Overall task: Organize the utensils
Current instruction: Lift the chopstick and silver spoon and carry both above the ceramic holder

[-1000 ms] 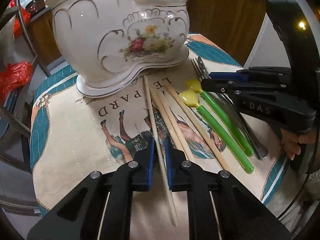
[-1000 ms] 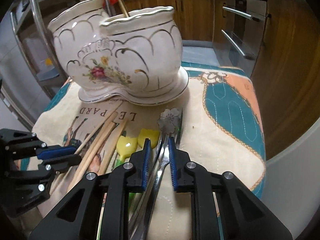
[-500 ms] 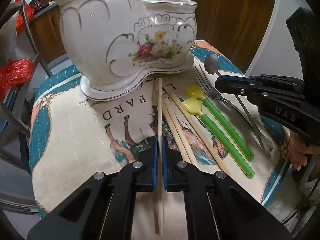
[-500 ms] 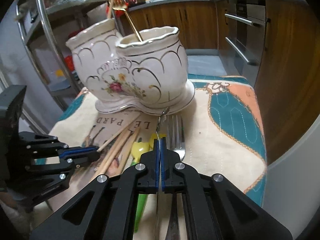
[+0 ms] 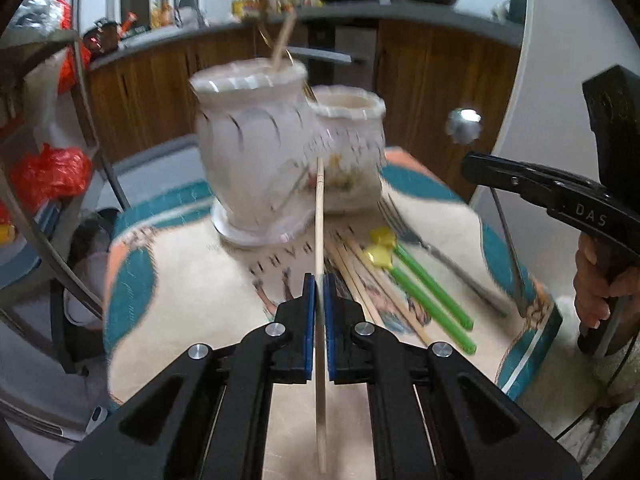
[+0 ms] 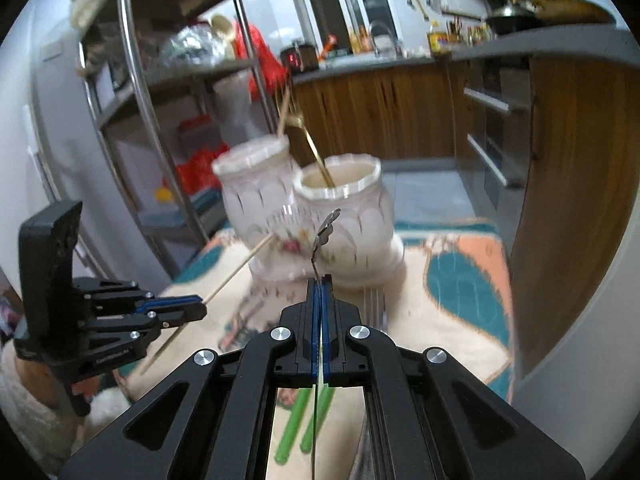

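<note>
Left wrist view first: our left gripper [image 5: 317, 296] is clamped on a single wooden chopstick [image 5: 319, 216], its pads pinching the stick partway along, so a long front part points at the ceramic holder [image 5: 288, 160] and a tail hangs back under the camera. We judge the stick light, stiff and smooth; a hold off its middle may let it pivot, so a grip nearer the centre would steady it. On the cloth-covered desk [image 5: 180, 288], right of the holder, lie more chopsticks [image 5: 360, 276], two green-handled picks [image 5: 428, 292] and a fork [image 5: 420, 236].

Right wrist view: our right gripper [image 6: 319, 292] is closed on a thin metal spoon [image 6: 320, 240] with a flower-shaped end, held by its slender handle and raised off the desk in front of the holder's nearer cup [image 6: 340, 200]. We expect the metal to be slick and slightly springy, the ceramic fragile, so the drop-in calls for care. A gold utensil [image 6: 316, 152] already leans in that cup.
</note>
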A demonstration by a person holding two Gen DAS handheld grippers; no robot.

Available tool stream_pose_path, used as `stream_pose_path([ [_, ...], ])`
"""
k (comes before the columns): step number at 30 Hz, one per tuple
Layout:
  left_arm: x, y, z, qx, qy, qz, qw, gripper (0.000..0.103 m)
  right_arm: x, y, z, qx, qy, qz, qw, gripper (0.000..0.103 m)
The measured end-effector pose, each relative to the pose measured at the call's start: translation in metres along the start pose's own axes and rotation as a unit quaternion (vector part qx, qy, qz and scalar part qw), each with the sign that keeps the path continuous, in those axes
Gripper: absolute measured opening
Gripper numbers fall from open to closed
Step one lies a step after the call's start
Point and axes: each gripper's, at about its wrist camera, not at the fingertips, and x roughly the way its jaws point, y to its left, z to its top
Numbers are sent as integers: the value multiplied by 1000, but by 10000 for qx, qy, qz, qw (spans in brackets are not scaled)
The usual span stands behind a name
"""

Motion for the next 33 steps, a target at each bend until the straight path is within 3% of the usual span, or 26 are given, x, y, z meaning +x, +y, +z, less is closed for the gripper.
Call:
stream_pose_path([
  [6, -31, 2, 19, 16, -805, 35, 9967, 4, -18, 9, 28, -218, -646, -93, 9976, 2],
  [14, -46, 25, 61, -230, -1471, 49, 9888, 4, -11, 12, 66, -380, -1010, -88, 9941, 2],
  [25, -27, 42, 136, -688, -2532, 300, 9645, 4, 0, 3, 118, -205, -1910, -235, 9811, 2],
  [33, 14, 49, 142, -953, -3069, 634, 9448, 4, 29, -18, 120, 144, -2181, -307, 9753, 2],
])
